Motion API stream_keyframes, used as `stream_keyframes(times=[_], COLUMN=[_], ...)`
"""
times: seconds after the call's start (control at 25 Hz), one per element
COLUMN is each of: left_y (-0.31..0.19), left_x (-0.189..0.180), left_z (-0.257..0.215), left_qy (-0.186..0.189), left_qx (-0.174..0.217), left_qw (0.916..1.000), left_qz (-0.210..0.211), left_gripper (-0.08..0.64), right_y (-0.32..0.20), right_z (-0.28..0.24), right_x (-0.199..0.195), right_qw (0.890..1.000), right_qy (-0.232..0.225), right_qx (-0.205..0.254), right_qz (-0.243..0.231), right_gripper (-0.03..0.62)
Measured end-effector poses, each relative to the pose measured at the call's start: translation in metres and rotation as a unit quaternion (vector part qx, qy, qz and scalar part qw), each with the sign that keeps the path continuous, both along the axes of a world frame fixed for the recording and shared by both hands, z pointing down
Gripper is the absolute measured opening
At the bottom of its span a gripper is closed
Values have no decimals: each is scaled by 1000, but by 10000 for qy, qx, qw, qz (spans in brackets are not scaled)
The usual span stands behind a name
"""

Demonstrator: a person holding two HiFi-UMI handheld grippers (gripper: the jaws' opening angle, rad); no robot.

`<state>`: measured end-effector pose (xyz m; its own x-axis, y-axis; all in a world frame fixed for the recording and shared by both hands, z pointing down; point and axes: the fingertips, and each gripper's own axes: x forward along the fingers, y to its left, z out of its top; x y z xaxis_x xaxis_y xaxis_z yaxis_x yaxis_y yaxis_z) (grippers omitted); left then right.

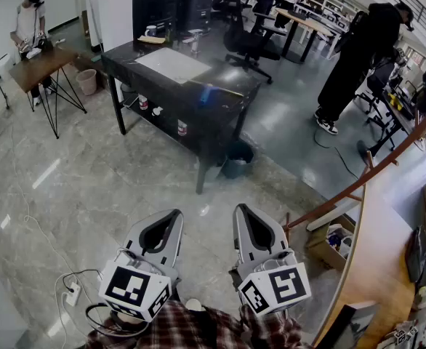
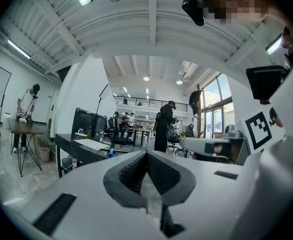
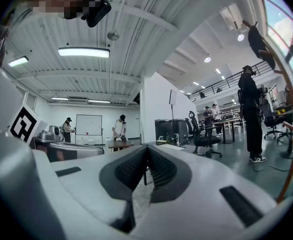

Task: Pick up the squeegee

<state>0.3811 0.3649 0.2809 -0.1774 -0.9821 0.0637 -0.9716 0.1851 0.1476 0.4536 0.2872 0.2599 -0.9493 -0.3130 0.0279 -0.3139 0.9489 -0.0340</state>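
Note:
The squeegee (image 1: 209, 93), with a blue handle and a dark blade, lies near the front edge of a black table (image 1: 227, 111), beside a white sheet (image 1: 174, 65). In the left gripper view its blue handle (image 2: 110, 152) shows small and far off on that table. Both grippers are held level and close to my body, well short of the table. My left gripper (image 1: 174, 214) (image 2: 146, 154) is shut with nothing between its jaws. My right gripper (image 1: 240, 209) (image 3: 147, 148) is likewise shut and empty.
Grey tiled floor lies between me and the table. A dark bin (image 1: 236, 167) stands by the table's near leg. A power strip with cables (image 1: 71, 293) lies at lower left. A wooden counter and rail (image 1: 376, 267) run along the right. A person in black (image 1: 358, 57) stands at the back right.

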Motion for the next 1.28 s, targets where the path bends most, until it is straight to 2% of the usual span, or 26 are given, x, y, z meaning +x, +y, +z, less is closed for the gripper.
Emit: stream_keyframes(times=[0.32, 0.56, 0.76, 0.96, 1.28], left_y=[-43, -61, -78, -116, -212], left_x=[-131, -215, -268, -311, -390], left_z=[-5, -5, 9, 33, 28], left_qy=[-111, -126, 57, 295, 230], left_qx=[22, 1, -60, -205, -205], left_qw=[9998, 9996, 9997, 9992, 9991], left_qz=[183, 235, 208, 193, 279], left_gripper=[9, 9, 9, 9, 9], right_y=[-43, -64, -85, -126, -215], right_z=[-6, -8, 7, 25, 21], right_x=[-134, -216, -266, -314, -392], right_qw=[9998, 9997, 9996, 9991, 9992], right_qy=[-118, -88, 140, 348, 304], right_qx=[22, 49, -26, -65, -70], right_qz=[129, 239, 261, 248, 259], right_gripper=[11, 11, 11, 11, 11])
